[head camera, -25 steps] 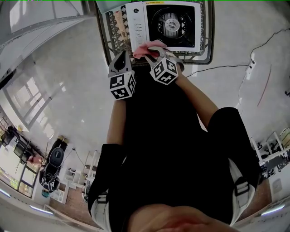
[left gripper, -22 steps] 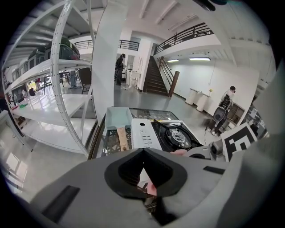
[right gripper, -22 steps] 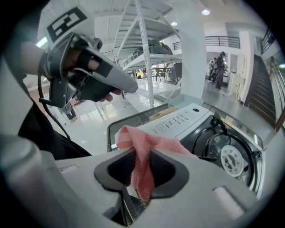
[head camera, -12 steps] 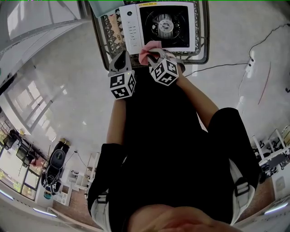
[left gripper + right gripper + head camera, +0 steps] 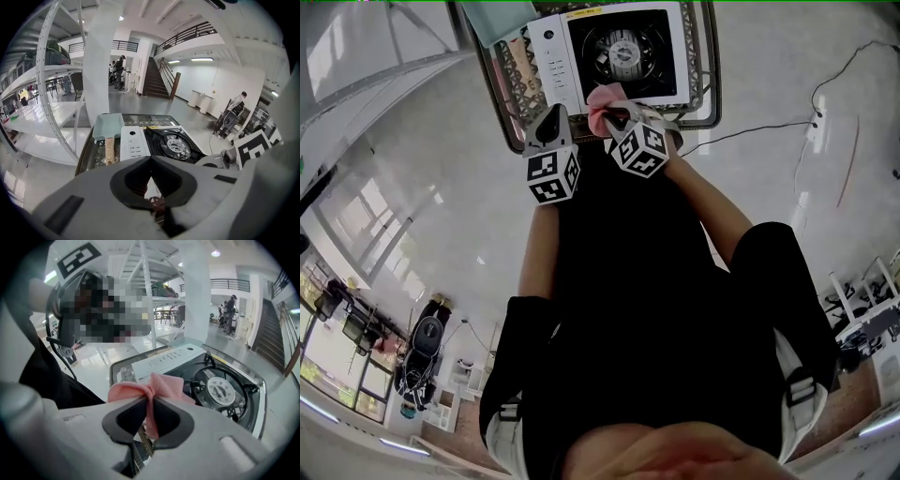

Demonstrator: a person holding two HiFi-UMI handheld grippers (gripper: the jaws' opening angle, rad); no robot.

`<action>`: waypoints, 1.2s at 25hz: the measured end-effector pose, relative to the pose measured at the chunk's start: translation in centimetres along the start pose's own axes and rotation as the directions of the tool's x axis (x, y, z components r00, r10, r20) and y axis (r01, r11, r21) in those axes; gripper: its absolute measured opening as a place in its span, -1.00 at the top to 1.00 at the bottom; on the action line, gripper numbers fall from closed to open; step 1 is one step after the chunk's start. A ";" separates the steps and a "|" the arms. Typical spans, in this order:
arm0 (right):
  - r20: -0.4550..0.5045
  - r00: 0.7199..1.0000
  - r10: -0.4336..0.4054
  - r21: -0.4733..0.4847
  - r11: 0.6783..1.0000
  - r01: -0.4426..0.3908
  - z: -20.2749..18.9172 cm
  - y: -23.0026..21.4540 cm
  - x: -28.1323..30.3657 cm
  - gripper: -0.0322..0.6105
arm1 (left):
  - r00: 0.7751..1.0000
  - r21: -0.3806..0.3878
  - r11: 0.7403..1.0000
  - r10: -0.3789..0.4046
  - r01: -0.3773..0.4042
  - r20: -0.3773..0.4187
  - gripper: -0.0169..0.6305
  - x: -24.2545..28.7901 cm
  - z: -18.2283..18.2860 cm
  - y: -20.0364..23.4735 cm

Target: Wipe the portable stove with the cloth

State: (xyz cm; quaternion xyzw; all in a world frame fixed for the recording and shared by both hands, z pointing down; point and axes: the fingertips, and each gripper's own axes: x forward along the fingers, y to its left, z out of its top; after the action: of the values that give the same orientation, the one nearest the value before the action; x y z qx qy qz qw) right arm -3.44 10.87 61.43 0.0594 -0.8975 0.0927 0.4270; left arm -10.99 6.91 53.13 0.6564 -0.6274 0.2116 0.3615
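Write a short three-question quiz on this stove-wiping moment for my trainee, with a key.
1. True or false: the pink cloth is clamped in the left gripper.
2. Multiple choice: in the head view, on which side of the burner does the white control panel of the portable stove lie? A) left B) right
3. Fill in: the left gripper's jaws are ___, with nothing between them.
Key: 1 false, the right gripper holds the cloth; 2 A; 3 shut.
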 end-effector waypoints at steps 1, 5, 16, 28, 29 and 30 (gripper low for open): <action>0.002 1.000 -0.003 0.004 1.000 0.003 -0.2 -0.1 -0.2 0.76 | 1.000 0.005 1.000 -0.004 0.004 -0.002 0.95 0.1 0.0 -0.3; 0.007 1.000 -0.013 0.015 1.000 0.013 -0.7 -0.7 -0.9 0.78 | 1.000 0.023 1.000 -0.021 0.021 -0.007 0.95 0.5 0.3 -1.6; 0.019 0.999 -0.032 0.025 0.999 0.032 -1.5 -1.4 -1.8 0.82 | 0.999 0.056 0.998 -0.040 0.042 -0.020 0.95 1.2 0.6 -3.2; 0.022 0.998 -0.063 0.033 0.998 0.062 -2.3 -2.1 -2.9 0.84 | 0.998 0.080 0.995 -0.058 0.061 -0.039 0.95 2.2 0.8 -4.5; 0.023 0.998 -0.064 0.034 0.997 0.063 -2.4 -2.2 -3.0 0.84 | 0.997 0.077 0.995 -0.056 0.059 -0.044 0.95 2.3 0.7 -4.5; 0.023 0.998 -0.065 0.035 0.997 0.064 -2.4 -2.2 -3.1 0.84 | 0.997 0.072 0.996 -0.052 0.056 -0.050 0.95 2.3 0.6 -4.4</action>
State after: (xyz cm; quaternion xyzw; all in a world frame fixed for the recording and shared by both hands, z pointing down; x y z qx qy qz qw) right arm 0.73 9.33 60.79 0.0967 -0.8984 0.0937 0.4181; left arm -6.52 4.74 53.53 0.6807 -0.5924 0.2402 0.3577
